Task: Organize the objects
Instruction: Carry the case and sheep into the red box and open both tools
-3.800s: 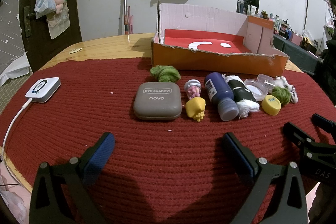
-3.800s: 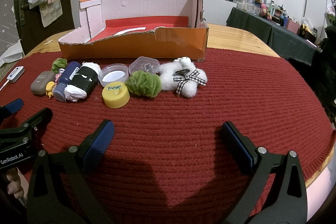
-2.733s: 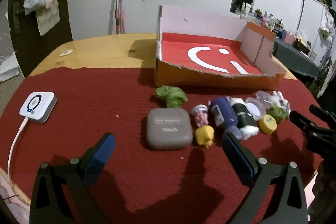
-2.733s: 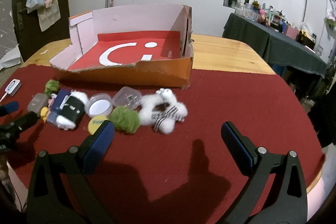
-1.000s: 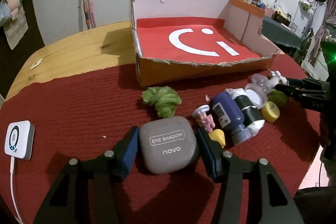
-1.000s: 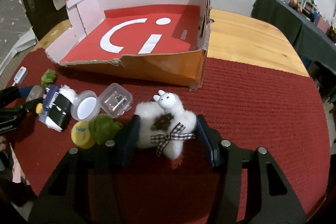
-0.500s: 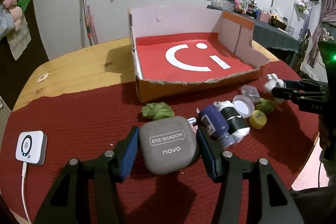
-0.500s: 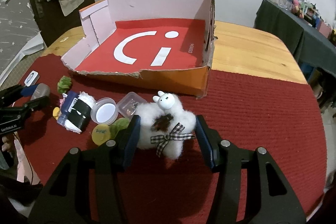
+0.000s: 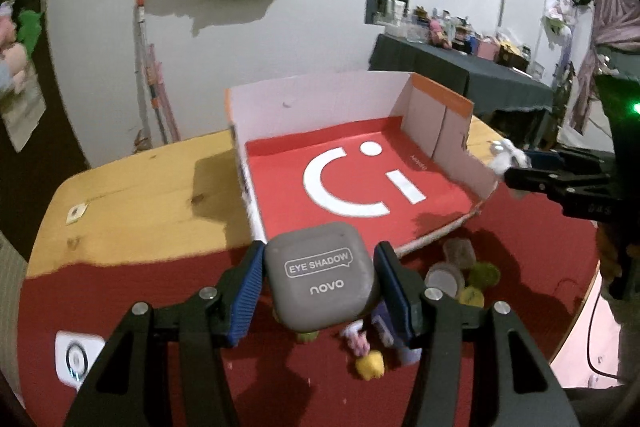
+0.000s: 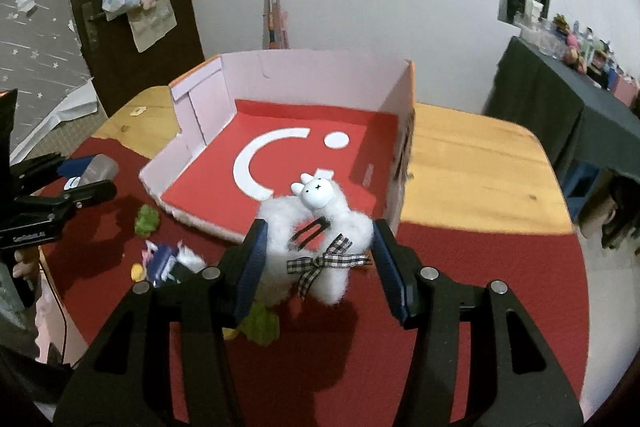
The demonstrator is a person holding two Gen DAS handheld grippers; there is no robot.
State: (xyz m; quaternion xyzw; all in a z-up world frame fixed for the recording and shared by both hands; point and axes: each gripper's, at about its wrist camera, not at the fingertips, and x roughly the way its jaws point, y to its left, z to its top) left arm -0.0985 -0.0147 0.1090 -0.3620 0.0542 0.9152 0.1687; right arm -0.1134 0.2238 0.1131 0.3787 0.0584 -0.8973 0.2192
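My left gripper (image 9: 320, 287) is shut on a grey eye shadow case (image 9: 322, 277) and holds it in the air in front of the near edge of the open cardboard box (image 9: 436, 111) with a red floor. My right gripper (image 10: 318, 259) is shut on a white plush alpaca (image 10: 320, 227) with a checked bow, raised just before the box's (image 10: 320, 71) near right corner. The right gripper also shows at the right in the left wrist view (image 9: 560, 179), the left one at the left in the right wrist view (image 10: 60, 187).
Below on the red mat (image 9: 120, 307) lie a yellow figurine (image 9: 370, 365), a blue bottle (image 9: 394, 339), round lids (image 9: 444, 277), a yellow cap (image 9: 472, 295) and green pompoms (image 10: 146, 221). A white charger (image 9: 78, 359) lies at the left. The wooden table (image 10: 480, 163) extends behind.
Both grippers have risen and moved toward the box, carrying the eye shadow case and the plush alpaca up off the mat.
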